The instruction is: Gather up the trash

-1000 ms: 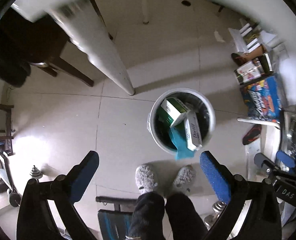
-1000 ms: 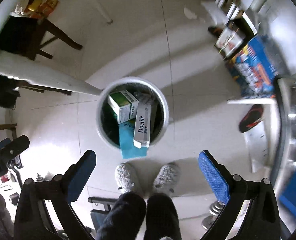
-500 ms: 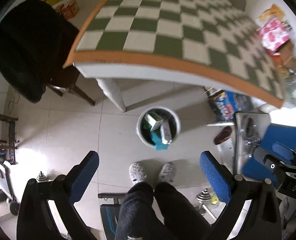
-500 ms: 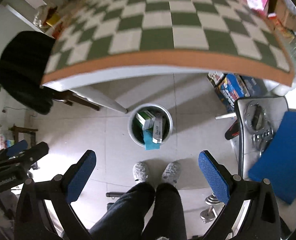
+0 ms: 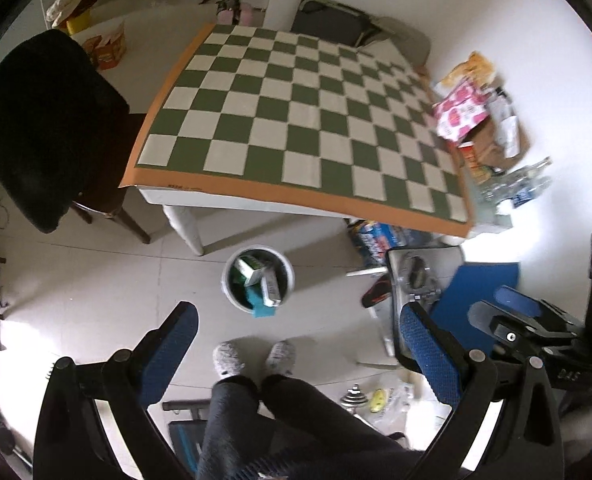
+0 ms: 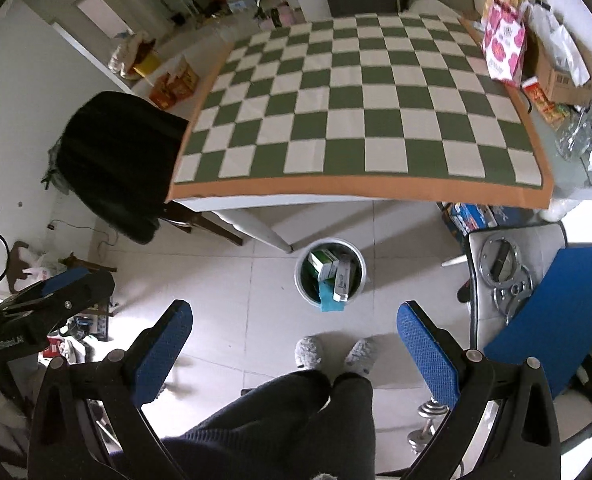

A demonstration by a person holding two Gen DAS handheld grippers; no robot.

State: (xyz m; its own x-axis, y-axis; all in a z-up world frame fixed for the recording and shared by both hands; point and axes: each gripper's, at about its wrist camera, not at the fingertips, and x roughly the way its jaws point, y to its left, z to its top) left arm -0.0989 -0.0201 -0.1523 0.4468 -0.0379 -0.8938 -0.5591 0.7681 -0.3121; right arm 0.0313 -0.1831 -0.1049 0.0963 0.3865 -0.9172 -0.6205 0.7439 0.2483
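Pale floor tiles [image 6: 224,280] fill my view below the desk [image 6: 359,196] with its green-and-white checkered cloth. At left I see a black-draped chair [image 6: 116,160]. My left gripper [image 5: 296,344] has its jaws wide apart, holding nothing. Between desk leg and grey slippers [image 6: 335,350], the round white bin [image 6: 329,276] holds green and white cartons, a teal piece overhanging its rim. My right gripper [image 6: 294,342] likewise gapes empty.
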